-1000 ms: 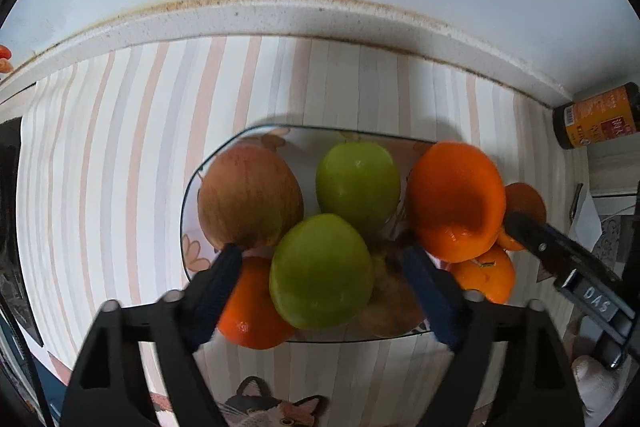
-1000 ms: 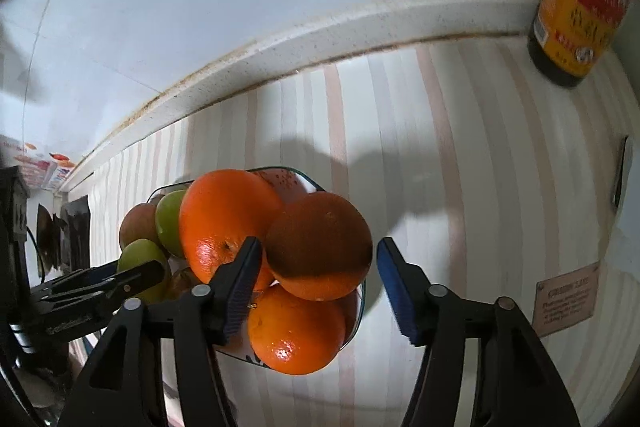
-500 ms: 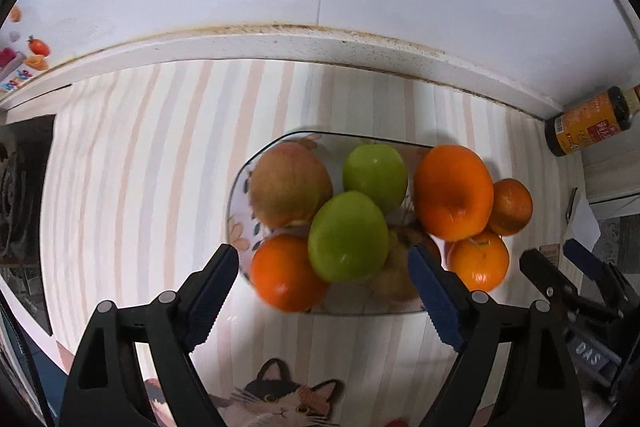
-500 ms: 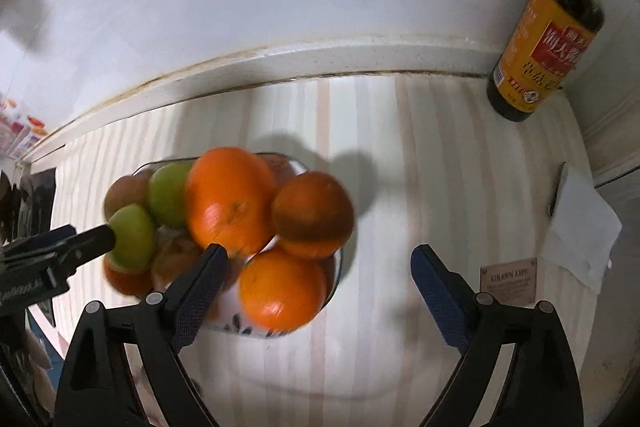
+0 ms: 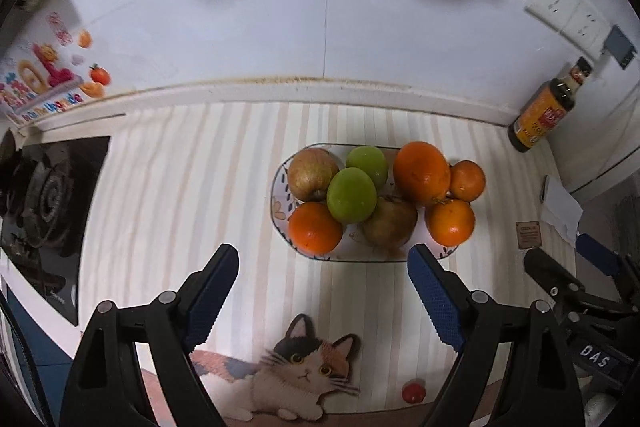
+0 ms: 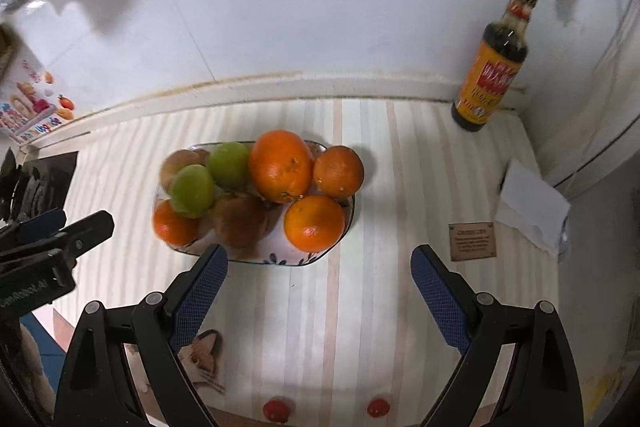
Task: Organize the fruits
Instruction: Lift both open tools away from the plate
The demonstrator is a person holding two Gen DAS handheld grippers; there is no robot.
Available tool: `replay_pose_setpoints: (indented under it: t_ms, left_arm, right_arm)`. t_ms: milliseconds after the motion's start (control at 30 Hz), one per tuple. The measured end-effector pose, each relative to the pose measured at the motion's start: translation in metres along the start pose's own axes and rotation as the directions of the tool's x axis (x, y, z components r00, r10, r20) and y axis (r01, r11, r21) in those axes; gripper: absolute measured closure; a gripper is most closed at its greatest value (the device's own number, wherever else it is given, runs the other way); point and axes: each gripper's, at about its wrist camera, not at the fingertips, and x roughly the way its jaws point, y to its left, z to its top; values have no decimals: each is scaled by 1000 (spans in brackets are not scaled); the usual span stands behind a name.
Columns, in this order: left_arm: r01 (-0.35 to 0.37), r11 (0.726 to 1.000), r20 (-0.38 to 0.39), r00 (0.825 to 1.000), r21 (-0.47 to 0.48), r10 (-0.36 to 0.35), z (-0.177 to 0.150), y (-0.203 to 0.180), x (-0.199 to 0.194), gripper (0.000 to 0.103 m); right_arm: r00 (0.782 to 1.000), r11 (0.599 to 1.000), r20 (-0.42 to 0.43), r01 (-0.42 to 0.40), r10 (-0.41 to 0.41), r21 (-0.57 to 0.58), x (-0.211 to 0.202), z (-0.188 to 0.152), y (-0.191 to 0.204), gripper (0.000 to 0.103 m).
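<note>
An oblong plate [image 5: 280, 187] sits on the striped mat [image 5: 180, 187] that covers the desk, its long axis running left to right, roughly parallel to the wall edge behind it. The plate is heaped with fruit: a reddish apple [image 5: 313, 174] at the back left, two green apples [image 5: 352, 195] toward the middle, one behind the other, a brownish apple [image 5: 390, 225] at the front with its stem pointing up, and an orange [image 5: 315, 227] at the front left. At the right end a large orange [image 5: 422, 173] rides on top of the pile, with two smaller oranges [image 5: 450, 222] touching it, one behind the other. The left gripper [image 5: 323, 291] hangs near the plate's front rim with its blue-padded fingers spread wide and nothing between them. The right gripper [image 6: 320, 287] is likewise spread wide and empty, just in front of the plate's right half. A dark sauce bottle [image 6: 490, 75] with an orange label stands upright in the far right corner against the wall, well apart from the plate. A cat picture [image 5: 304, 371] is printed on the mat's near edge.
</note>
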Motion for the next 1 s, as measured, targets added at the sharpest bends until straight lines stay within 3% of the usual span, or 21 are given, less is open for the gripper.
replay_pose_setpoints:
  t_ms: [467,1000]
  left_arm:
    - [17,999,194,981,48,-26,-46,-4,-109,17]
    - [26,997,310,950,75,-48,-82,1,-186,17]
  right_arm:
    - [983,1000,185,1,0,-7,-138,-44,9,8]
    - [955,1000,296,-14,18,-13,-228,-86,25,8]
